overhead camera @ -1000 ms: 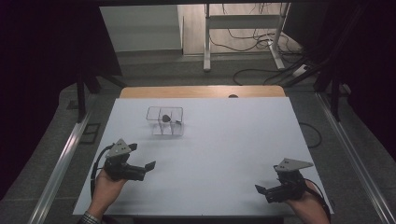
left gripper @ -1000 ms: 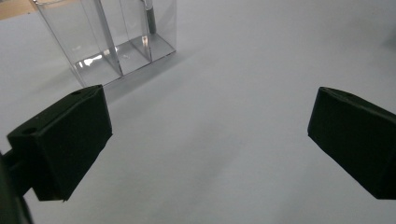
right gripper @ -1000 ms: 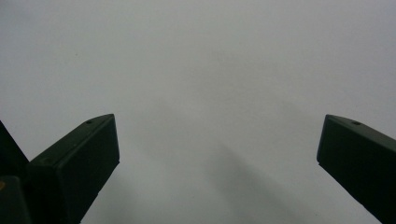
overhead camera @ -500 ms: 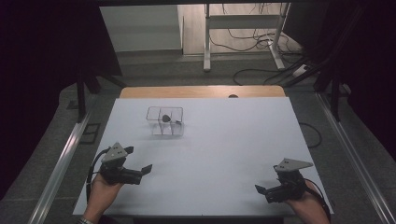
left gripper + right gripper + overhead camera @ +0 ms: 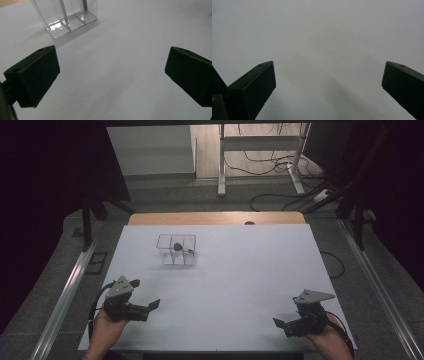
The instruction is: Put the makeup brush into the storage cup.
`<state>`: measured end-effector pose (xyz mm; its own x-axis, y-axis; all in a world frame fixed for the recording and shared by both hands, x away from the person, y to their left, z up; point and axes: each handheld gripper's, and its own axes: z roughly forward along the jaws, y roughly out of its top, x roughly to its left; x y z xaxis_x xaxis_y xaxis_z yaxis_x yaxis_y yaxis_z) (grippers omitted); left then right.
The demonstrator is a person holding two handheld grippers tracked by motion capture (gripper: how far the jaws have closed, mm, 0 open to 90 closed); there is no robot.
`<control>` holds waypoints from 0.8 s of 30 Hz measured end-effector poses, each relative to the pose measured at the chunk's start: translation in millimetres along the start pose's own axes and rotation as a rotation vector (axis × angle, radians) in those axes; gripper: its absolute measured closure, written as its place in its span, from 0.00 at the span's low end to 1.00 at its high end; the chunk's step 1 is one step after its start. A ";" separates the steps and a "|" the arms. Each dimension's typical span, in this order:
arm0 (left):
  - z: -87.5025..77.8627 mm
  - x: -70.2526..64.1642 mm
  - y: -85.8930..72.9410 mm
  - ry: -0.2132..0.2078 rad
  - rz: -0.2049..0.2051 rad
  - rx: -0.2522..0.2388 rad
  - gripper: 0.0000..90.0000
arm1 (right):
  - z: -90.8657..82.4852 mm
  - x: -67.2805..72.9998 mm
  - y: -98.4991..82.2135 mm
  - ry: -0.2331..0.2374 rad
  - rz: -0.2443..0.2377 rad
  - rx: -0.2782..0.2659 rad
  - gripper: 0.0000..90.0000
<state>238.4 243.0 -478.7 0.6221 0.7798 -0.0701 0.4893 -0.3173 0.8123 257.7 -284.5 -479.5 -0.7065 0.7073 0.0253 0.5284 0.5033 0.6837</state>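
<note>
Near the front-left corner of the white bench [image 5: 235, 270], the left tool [image 5: 150, 307] sits low in a hand [image 5: 102, 332], its jaws spread wide with nothing between them and pointing toward the bench's middle. At the front-right corner the right tool [image 5: 280, 325] is held in the other hand [image 5: 332, 342], close to the front edge and not far from the right edge, jaws likewise spread and empty, aimed leftward. Between the two lies a broad stretch of bare white surface. A clear plastic box [image 5: 176, 249] with inner dividers stands in the far-left part of the bench, well apart from both tools and short of the wooden strip [image 5: 215, 218] along the far edge; something small and dark sits in it, too small to identify. From the left gripper view, the box [image 5: 66, 17] appears ahead and left of the jaws, open white bench between.
</note>
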 end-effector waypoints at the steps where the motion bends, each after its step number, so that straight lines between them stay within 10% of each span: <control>1: -0.7 0.0 -0.6 0.002 0.001 0.002 0.00 | 0.0 -0.1 0.0 0.000 0.000 0.000 0.00; 24: -16.3 -0.3 -17.5 0.053 0.001 0.032 0.00 | -1.8 -0.4 0.6 -0.007 0.014 -0.019 0.00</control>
<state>219.6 257.2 -483.5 0.5896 0.8069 -0.0374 0.5086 -0.3349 0.7932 257.4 -285.4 -477.8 -0.6957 0.7177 0.0299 0.5293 0.4840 0.6968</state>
